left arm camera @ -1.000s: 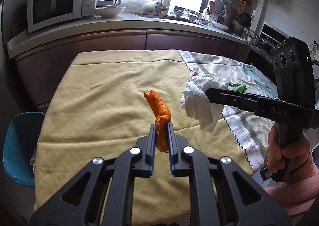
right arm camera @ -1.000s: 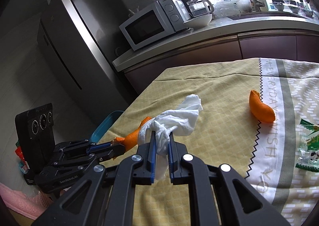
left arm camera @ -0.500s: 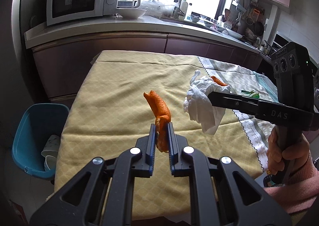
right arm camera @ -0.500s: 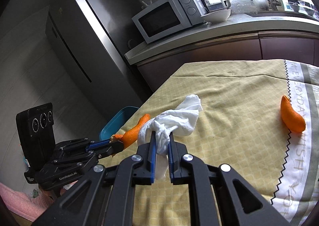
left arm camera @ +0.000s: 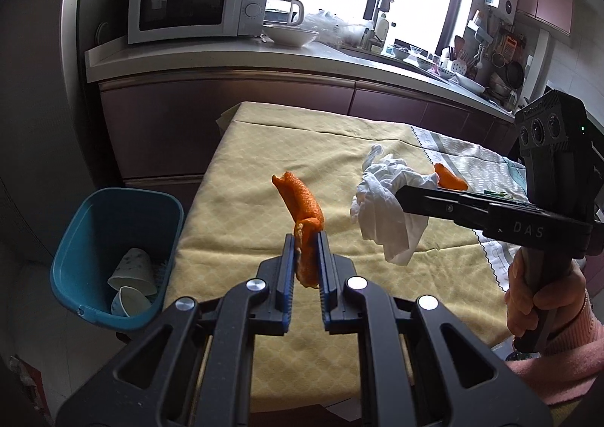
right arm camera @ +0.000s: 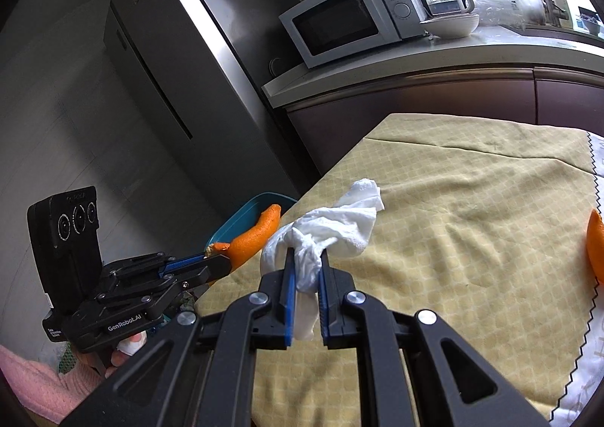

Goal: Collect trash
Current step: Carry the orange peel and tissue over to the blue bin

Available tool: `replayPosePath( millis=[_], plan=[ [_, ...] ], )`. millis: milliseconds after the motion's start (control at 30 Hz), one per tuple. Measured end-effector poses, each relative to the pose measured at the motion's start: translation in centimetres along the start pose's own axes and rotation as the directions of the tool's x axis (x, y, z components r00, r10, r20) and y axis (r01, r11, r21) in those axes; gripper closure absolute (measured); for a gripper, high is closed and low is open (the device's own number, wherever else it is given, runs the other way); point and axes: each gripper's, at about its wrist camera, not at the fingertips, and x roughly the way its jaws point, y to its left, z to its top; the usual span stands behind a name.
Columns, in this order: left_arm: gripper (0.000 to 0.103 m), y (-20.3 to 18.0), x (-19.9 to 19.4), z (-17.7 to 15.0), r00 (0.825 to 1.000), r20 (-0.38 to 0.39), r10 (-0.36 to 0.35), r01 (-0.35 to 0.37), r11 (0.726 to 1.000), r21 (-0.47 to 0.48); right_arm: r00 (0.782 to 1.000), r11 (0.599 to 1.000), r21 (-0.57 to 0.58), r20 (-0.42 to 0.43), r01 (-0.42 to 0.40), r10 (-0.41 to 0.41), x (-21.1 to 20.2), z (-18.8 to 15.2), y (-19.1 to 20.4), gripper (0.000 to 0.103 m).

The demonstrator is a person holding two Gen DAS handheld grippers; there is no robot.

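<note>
Between the blue pads of the left claw sits a strip of orange peel, clamped near its lower end so most of it stands free above the jaws, held in the air over the near left part of the table. Just to its right, the right claw is clamped on a crumpled white tissue, which bulges ahead of the fingers and hangs limp below them. Both pieces are off the yellow cloth. Beside the table's left edge, on the floor, stands a blue bin with paper cups already in it; neither claw is over it yet, as far as the views let me judge. A second orange peel lies farther right on the cloth, untouched.

The risks from here look like these: the peel is gripped by a narrow bit, so a quick swing could let it pivot or slip out onto the cloth or floor. The tissue's loose tail might snag the other claw, since the two travel close together. Opening before the bin's mouth is underneath would drop either piece on the floor beside it.
</note>
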Motion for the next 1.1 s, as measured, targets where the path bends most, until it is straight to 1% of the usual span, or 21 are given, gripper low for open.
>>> replayPosePath(
  millis=[300, 667, 933, 1100],
  plan=[
    [0.092, 2.5, -1.4, -0.1, 0.999, 0.022, 0.042, -0.041, 0.998, -0.041, 0.998, 0.998, -0.032, -0.034, -0.053, 0.052, 2.9, 1.5, 1.9, 0.094],
    [0.092, 6.2, -2.4, -0.1, 0.992, 0.037, 0.120, -0.116, 0.988, -0.103, 0.991, 0.991, -0.075, -0.086, -0.111, 0.105, 7.0, 3.5, 3.7, 0.094],
    [0.092, 8.9, -2.9, 0.0, 0.984, 0.040, 0.172, -0.164, 0.976, -0.146, 0.984, 0.985, -0.094, -0.119, -0.141, 0.130, 9.3, 4.3, 5.1, 0.094],
    [0.092, 10.4, -2.8, -0.1, 0.981, 0.033, 0.193, -0.185, 0.967, -0.174, 0.981, 0.984, -0.107, -0.148, -0.145, 0.129, 11.6, 5.1, 5.9, 0.094]
  ],
)
